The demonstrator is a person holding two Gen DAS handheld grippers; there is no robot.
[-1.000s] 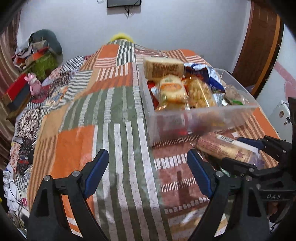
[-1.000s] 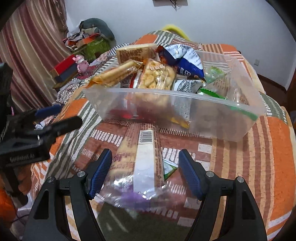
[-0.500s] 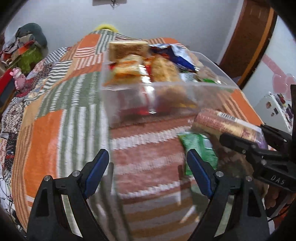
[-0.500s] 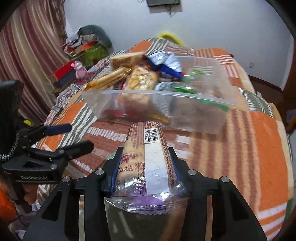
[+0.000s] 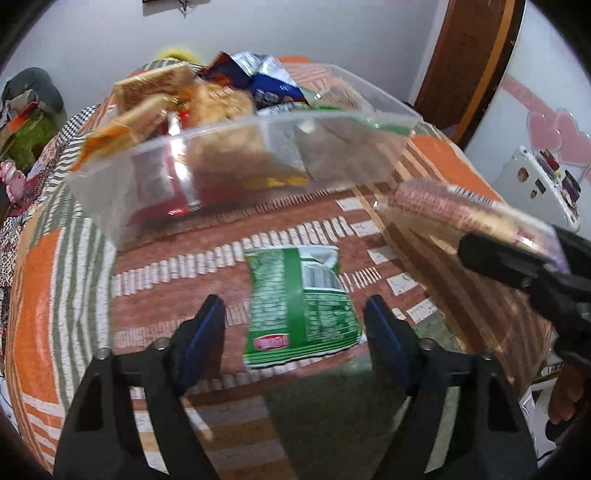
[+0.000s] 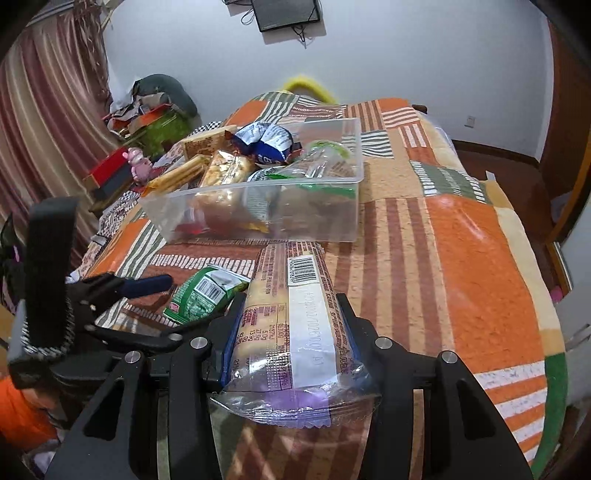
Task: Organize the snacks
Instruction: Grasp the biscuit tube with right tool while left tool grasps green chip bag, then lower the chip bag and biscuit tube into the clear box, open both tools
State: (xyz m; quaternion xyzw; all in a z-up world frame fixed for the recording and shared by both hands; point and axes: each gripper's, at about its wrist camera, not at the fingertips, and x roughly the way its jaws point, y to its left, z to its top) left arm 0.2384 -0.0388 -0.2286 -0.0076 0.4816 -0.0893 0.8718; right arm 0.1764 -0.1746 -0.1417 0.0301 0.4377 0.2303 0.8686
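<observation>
A: Surface and room?
B: A bed covered by a patchwork blanket of orange, green and brown stripes. White wall behind, a dark screen mounted high on it, a striped curtain off to the left of the right gripper, a wooden door seen past the left gripper's right finger.

A: Long axis of the held pack?
B: The biscuit pack is pinched between the fingers of the right gripper. Its long axis runs forward along the fingers, far end aimed at the clear bin ahead, sealed end trailing back toward the camera. Barcode face is turned up. It is held clear of the blanket.

A: Left side?
B: The left gripper is spread wide, nothing held. The green snack bag lies flat on the blanket between its fingers, untouched, long axis roughly forward, torn top toward the bin.

A: View differences?
B: The barcode and print are readable only in the right wrist view. In the left wrist view the pack is blurred, seen side-on to the right. A white appliance is shown only there.
</observation>
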